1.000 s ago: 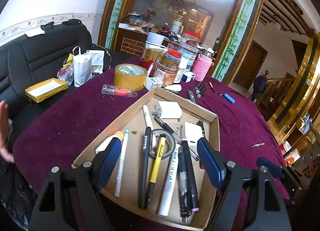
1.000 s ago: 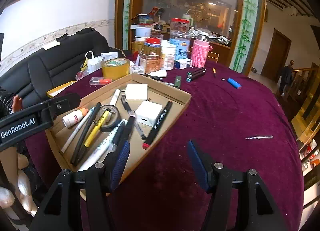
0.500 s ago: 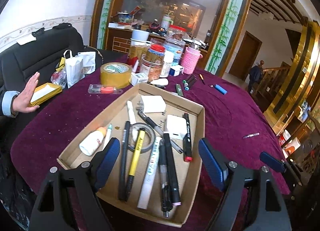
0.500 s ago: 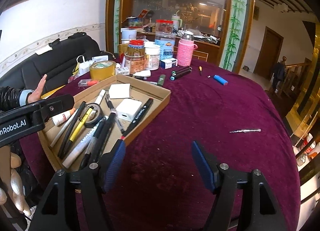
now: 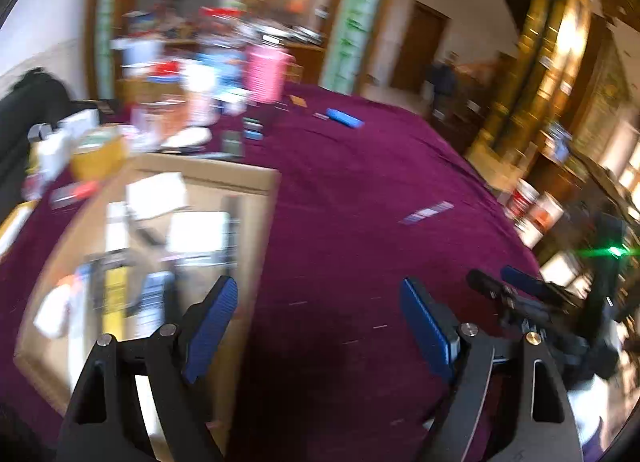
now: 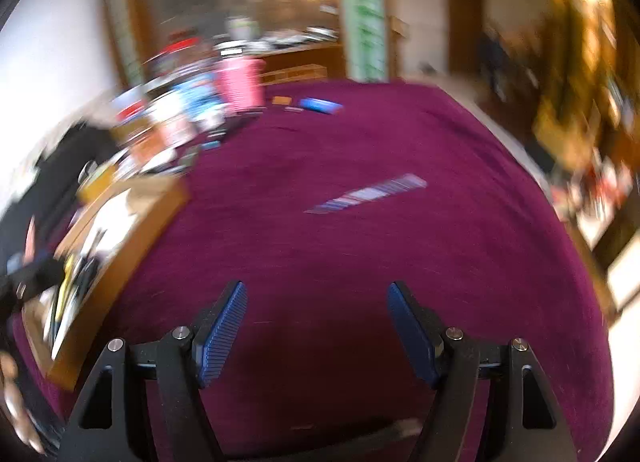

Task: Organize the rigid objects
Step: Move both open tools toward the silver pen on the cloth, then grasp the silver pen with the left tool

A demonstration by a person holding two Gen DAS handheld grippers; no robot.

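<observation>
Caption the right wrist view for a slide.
Motion-blurred view: open right gripper above the purple tablecloth, a slim pale object ahead, cardboard tray at left.

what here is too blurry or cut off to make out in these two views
- Contents of the brown cardboard tray: left wrist view, motion blur; individual pens indistinguishable.
- Thin pale object lying on the purple cloth: right wrist view, smeared; identity unclear.
- Jars behind the pink ribbed container: blurred, labels unreadable.
- Tray's left part: right wrist view, cut off by the edge.

A dark purple cloth (image 6: 360, 262) covers the round table, with blurred jars and a pink ribbed container (image 5: 266, 76) crowded at its far edge, a black sofa (image 5: 24, 122) alongside and a brown door (image 5: 416, 46) beyond.
</observation>
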